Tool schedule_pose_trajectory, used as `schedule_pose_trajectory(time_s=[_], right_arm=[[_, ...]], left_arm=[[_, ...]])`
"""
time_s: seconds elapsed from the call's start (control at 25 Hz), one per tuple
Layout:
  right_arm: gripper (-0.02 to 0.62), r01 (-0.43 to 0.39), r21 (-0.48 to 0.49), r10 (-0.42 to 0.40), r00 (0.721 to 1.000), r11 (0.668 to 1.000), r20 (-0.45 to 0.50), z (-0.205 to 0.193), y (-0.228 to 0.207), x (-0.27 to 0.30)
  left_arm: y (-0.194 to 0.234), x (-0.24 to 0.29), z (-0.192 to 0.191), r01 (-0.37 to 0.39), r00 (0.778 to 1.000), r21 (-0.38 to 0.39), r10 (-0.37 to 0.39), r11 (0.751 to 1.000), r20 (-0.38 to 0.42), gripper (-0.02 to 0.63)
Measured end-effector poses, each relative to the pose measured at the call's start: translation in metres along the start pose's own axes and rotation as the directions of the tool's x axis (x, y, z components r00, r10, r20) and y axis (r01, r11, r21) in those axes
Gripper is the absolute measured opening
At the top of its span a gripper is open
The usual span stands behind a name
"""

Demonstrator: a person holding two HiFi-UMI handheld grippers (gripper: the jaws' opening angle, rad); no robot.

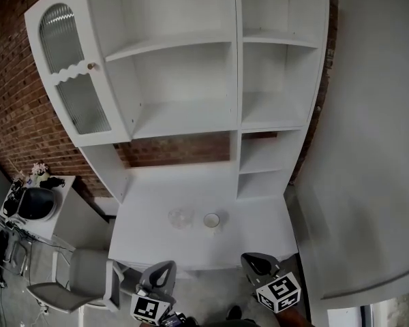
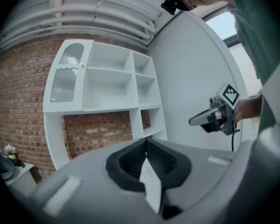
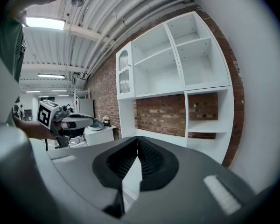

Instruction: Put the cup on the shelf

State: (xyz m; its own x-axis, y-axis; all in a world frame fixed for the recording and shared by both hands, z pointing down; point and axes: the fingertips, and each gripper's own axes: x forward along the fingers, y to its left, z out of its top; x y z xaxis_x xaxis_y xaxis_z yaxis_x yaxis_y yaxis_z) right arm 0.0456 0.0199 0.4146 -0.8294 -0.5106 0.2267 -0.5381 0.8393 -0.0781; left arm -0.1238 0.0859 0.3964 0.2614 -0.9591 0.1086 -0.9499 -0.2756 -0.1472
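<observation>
1. My left tongs [image 1: 162, 270] are at the bottom of the head view. Their two jaws are pressed together, with nothing between them.
2. My right tongs [image 1: 254, 260] are beside them, a bit to the right. Their jaws are pressed together too and hold nothing.
3. Both tongs point toward the big white shelf [image 1: 184, 114], which stands against a red brick wall [image 1: 17, 121].
4. The cup [image 1: 211, 220] is small and white. It stands upright on the flat white top [image 1: 150, 213] at the bottom of the shelf, under the open boxes.
5. A clear glass thing [image 1: 180, 217] stands just beside the cup, on its left. The two do not touch.
6. My tongs are in front of that flat top, well apart from the cup. The cup is about halfway between them.
7. All the open boxes of the shelf have nothing in them.
8. A door with wavy glass [image 1: 71, 80] hangs open at the top left of the shelf.
9. A small white table [image 1: 61, 213] with a dark bowl [image 1: 35, 204] stands at the left, and a grey chair [image 1: 71, 278] is near it.
</observation>
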Motion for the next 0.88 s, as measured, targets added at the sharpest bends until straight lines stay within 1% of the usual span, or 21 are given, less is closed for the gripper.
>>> schedule_pose_trajectory(time_s=[0.24,0.48,0.72,0.88], right_arm=[[0.006,-0.03,-0.006,0.03,1.0,1.0,0.002,-0.005,-0.018,-0.008],[0.006,-0.044,0.005,0.044,0.999,0.999,-0.001,-0.009,-0.023,0.0],[0.006,-0.019,0.007,0.019,1.0,1.0,-0.002,-0.004,-0.028,0.012],[0.006,0.018,-0.004,-0.018,1.0,1.0,-0.002,0.004,-0.038,0.015]], left_arm=[[-0.012,0.008,0.007,-0.031,1.0,0.028,0.031,0.999,-0.003,0.003],[-0.005,0.014,0.005,-0.05,0.999,0.021,0.051,0.999,-0.015,0.003],[0.006,0.033,-0.002,-0.014,1.0,0.021,0.014,1.0,-0.009,0.003],[0.012,0.049,0.008,0.014,1.0,0.019,-0.015,1.0,0.02,0.003]])
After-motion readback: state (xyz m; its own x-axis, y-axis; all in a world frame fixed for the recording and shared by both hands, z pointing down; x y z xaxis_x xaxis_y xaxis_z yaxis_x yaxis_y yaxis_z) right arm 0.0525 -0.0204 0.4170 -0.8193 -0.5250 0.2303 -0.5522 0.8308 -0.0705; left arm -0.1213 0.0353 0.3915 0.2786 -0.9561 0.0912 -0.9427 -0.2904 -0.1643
